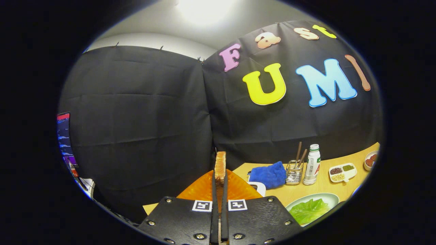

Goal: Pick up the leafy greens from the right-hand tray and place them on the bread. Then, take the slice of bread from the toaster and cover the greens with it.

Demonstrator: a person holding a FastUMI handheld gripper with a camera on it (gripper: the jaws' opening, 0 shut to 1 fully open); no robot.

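Gripping a slice of toasted bread (220, 166) on edge, the gripper (220, 180) has both fingers pressed against its flat faces, the slice rising upright just ahead of them. By my judgement this is the second step, carrying the toaster slice toward its cover. A leaf of greens (309, 210) lies on a pale plate (328, 196) to the gripper's right; whether bread sits under it is hidden. Beneath the fingers is an orange plate (201, 189). On the wooden table (354, 185) beyond, to the right: a blue cloth (269, 174), chopstick holder (294, 172), bottle (312, 165), divided dish (342, 172).
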